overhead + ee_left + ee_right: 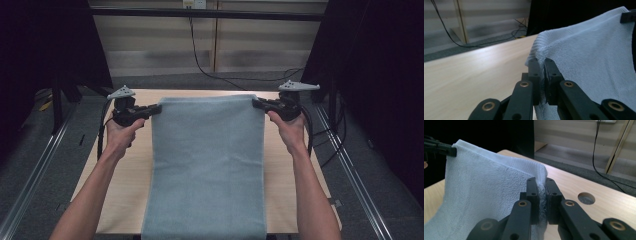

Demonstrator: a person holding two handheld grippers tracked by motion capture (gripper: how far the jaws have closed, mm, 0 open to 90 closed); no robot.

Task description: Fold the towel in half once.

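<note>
Pale blue terry cloth hangs between our two hands: the towel point(207, 165) is lifted by its far edge, and its near end drapes past the near edge of the counter point(125, 180). We hold the left gripper point(156, 109) at the towel's far left corner and the right gripper point(256, 103) at its far right corner, both raised above the light wooden counter, with the top hem stretched nearly straight between them.

In the left gripper view, our jaws are pressed together on the towel point(586, 62), pinching the ribbed hem at the corner; a fold of cloth bunches just above the pads and more of it runs down between them. The other gripper's jaws show at the top right of that view, clamped on the opposite corner.

In the right gripper view, our jaws likewise pinch the towel point(481, 195) at its hem, with cloth squeezed in the narrow gap between the pads. The left gripper point(454, 151) grips the far corner at the upper left. A round hole point(586, 198) in the counter point(614, 205) lies just to the right of our jaws.

Black cables point(200, 60) trail across the floor beyond the counter.
</note>
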